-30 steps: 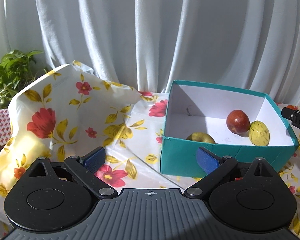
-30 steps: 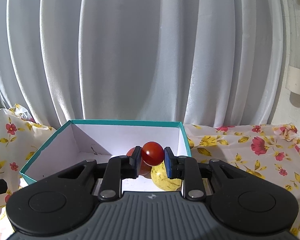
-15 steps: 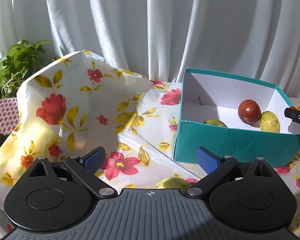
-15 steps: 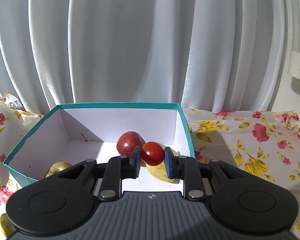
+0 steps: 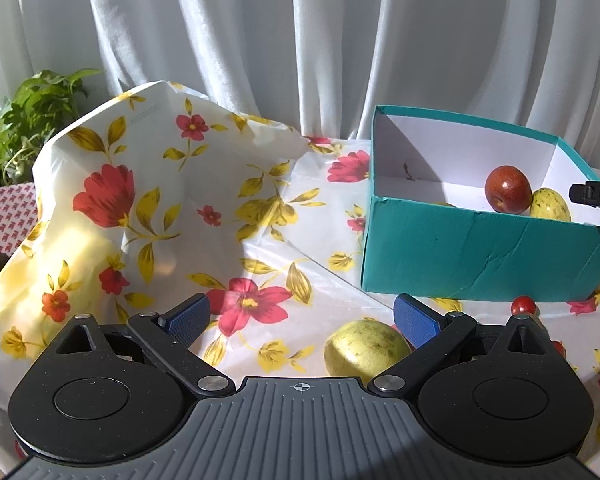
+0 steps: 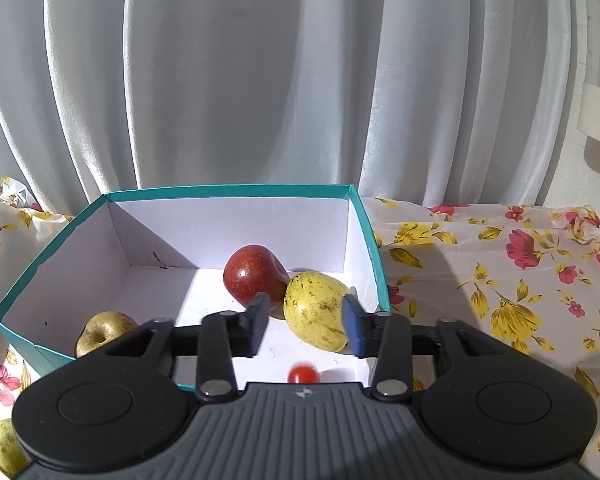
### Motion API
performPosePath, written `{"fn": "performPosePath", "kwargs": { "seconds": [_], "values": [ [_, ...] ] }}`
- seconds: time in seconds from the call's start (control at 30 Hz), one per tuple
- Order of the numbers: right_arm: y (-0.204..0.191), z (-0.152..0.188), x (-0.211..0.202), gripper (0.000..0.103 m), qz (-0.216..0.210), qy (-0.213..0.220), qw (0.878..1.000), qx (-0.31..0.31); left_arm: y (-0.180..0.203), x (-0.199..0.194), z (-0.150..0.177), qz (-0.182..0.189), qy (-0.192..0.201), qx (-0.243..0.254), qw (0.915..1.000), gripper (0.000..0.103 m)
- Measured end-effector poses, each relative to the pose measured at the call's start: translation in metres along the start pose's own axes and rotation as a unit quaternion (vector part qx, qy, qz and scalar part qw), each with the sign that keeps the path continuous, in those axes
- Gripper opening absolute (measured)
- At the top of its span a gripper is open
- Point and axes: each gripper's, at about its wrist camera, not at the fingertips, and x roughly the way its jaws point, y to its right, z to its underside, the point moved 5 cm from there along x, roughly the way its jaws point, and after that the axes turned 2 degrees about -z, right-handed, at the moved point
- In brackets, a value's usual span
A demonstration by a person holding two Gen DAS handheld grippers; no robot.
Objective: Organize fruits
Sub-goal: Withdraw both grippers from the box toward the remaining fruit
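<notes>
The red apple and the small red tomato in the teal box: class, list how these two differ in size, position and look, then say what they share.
Size: the red apple is far larger than the small red tomato.
Position: the apple sits mid-box, touching a yellow fruit; the tomato lies alone near the front wall.
Look: the apple is dark, speckled red; the tomato is bright, plain red.
Shared: both are round, red and inside the teal box.

Teal box (image 6: 374, 248), floral cloth (image 5: 236, 240)

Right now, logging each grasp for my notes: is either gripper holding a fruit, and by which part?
Nothing is held. The right gripper has just been opening, the small red tomato loose below it in the teal box. The left gripper is open and empty.
</notes>
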Motion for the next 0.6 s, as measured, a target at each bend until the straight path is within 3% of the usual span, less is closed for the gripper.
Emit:
{"fn": "performPosePath", "kwargs": {
  "seconds": [0.13,0.23,0.33,0.43,0.6],
  "values": [
    [0.000,-0.004,-0.011,0.071,-0.003,0.012,1.000,0.001,0.003,-0.001,0.004,0.010,0.002,0.010,0.9999,0.102],
    [-0.003,-0.009,-0.030,0.089,-0.008,0.029,1.000,-0.002,0.007,-0.002,0.008,0.019,0.008,0.022,0.9995,0.102],
    [-0.010,-0.006,-0.056,0.101,-0.031,0.050,0.998,-0.002,0.012,-0.001,0.014,0.029,0.014,0.031,0.9990,0.103],
    [-0.019,0.004,-0.076,0.103,-0.055,0.055,0.997,-0.014,0.015,0.009,0.021,0.043,-0.002,0.025,0.9988,0.103],
    [-0.035,0.025,-0.089,0.103,-0.079,0.013,0.996,-0.036,0.021,0.023,0.032,0.047,-0.013,0.032,0.9983,0.103]
  ]
}}
